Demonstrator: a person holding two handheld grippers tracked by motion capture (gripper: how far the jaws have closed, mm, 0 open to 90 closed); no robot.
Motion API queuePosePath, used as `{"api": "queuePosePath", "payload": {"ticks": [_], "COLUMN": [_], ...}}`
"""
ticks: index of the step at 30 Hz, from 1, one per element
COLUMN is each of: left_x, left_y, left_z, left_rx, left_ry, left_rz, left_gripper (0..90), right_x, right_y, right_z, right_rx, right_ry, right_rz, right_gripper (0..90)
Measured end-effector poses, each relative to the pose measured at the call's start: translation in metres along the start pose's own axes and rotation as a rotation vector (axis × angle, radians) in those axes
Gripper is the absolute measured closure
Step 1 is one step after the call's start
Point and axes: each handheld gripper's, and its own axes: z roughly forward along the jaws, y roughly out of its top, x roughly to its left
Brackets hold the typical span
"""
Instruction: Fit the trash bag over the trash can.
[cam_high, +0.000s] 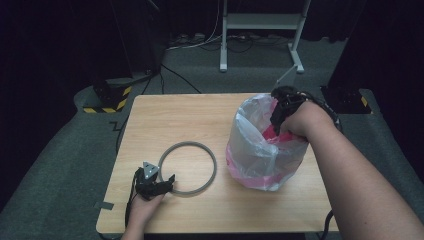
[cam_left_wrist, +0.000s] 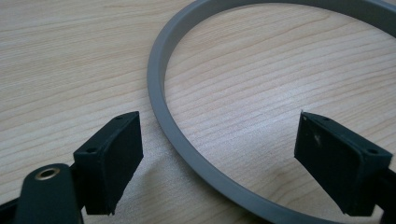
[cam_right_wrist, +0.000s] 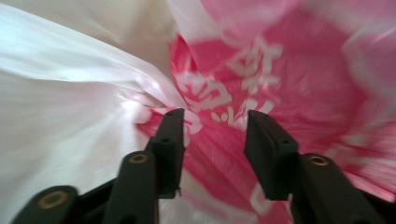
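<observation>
Nearest the person, at the front left of the pale wooden table (cam_high: 210, 112), the left gripper (cam_high: 167, 181) rests low with its jaws spread wide on either side of the near arc of a flat grey plastic ring (cam_high: 188, 168); the left gripper view shows the band (cam_left_wrist: 187, 140) passing between the two black pads with bare wood on both sides, so nothing is pinched yet. That hoop looks rigid and light, probably a little slick on its smooth faces, and the sensible hold is across the narrow band itself, one pad inside and one outside, since it lies flat and offers no other edge. Farther back, toward the right of the table, stands a small pink bin lined with a thin translucent white plastic bag (cam_high: 260, 145) printed with pink lettering. The right gripper (cam_high: 278, 125) reaches down into its mouth, and the right gripper view shows its jaws partly apart over the crumpled film (cam_right_wrist: 224, 93), pressing on nothing that I can make out. The film will likely be soft, slippery and easy to tear, best gathered at a fold near the rim. The high view gives the layout, ring and bin well apart; the gripper views alone reveal the gaps at the pads.
</observation>
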Motion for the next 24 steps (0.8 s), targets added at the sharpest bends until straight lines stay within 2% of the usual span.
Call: {"api": "queuePosePath", "payload": {"ticks": [3,4,6,9,11,13,15,16,19,24], "left_x": [0.001,0.0,0.0,0.0,0.0,0.0,-0.001,-0.001,0.0,0.0], "left_y": [0.0,0.0,0.0,0.0,0.0,0.0,0.0,0.0,0.0,0.0], "left_z": [0.0,0.0,0.0,0.0,0.0,0.0,0.001,0.001,0.001,0.001], "left_rx": [0.003,0.001,0.004,0.009,0.009,0.011,0.013,0.013,0.013,0.009], "left_ry": [-0.001,-0.001,0.0,0.002,0.003,0.003,0.003,0.002,0.0,0.001], "left_rz": [0.0,-0.001,0.001,0.008,0.01,0.01,0.013,0.013,0.012,0.01], "left_gripper": [15.4,15.4,15.4,15.4,15.3,15.4,15.4,15.4,15.4,15.4], "right_x": [0.002,0.004,0.006,0.007,0.009,0.013,0.014,0.014,0.012,0.008], "right_y": [-0.003,-0.003,-0.002,0.004,0.008,0.014,0.021,0.026,0.038,0.053], "right_z": [0.029,0.033,0.03,0.007,-0.01,-0.025,-0.035,-0.037,-0.024,0.025], "right_rx": [0.054,0.056,0.041,-0.033,-0.105,-0.183,-0.247,-0.281,-0.286,-0.22], "right_ry": [0.009,0.015,0.016,0.003,-0.032,-0.067,-0.076,-0.069,-0.034,-0.017], "right_rz": [-0.016,-0.024,-0.035,-0.054,-0.071,-0.079,-0.07,-0.053,-0.012,0.015], "right_gripper": [53.5,53.2,53.4,61.9,74.8,83.1,84.9,82.5,73.1,68.9]}}
